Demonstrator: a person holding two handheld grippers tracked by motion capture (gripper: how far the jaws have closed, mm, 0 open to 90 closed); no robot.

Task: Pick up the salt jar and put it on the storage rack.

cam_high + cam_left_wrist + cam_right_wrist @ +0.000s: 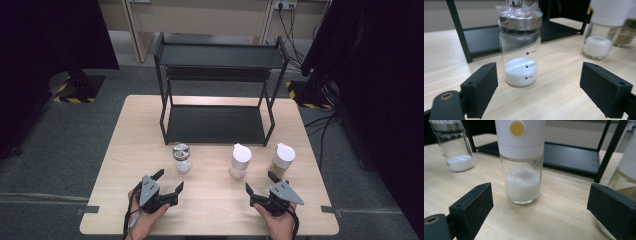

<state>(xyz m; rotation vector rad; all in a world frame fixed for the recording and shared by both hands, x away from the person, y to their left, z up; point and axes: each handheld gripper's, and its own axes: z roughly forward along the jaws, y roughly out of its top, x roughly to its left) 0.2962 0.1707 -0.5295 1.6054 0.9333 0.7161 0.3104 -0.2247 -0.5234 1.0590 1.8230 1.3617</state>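
On the left of the pale wooden table (125,150), the left gripper (169,181) is held low with its black jaws spread wide and nothing between the pads. Just ahead of it a clear glass jar with a metal lid under crinkled plastic film (520,45) stands upright, a shallow layer of white powder at its bottom; in the left gripper view it sits in line with the gap between the jaws but apart from both pads.

Toward the middle, a clear glass shaker with a tall white cap bearing a yellow dot (521,160) stands upright, part filled with white grains. It is faced by the right gripper (258,182), whose jaws are likewise wide open and empty. To the right of that shaker, a second white-capped glass jar holding brownish contents (282,159) stands close to the right gripper's outer jaw.

Behind all three, a black two-tier metal rack (217,90) stands with both shelves bare.

The step in hand is judged to be the approach. Each gripper would next need to be advanced until its jar lies between the pads, then closed on the glass body below the cap.
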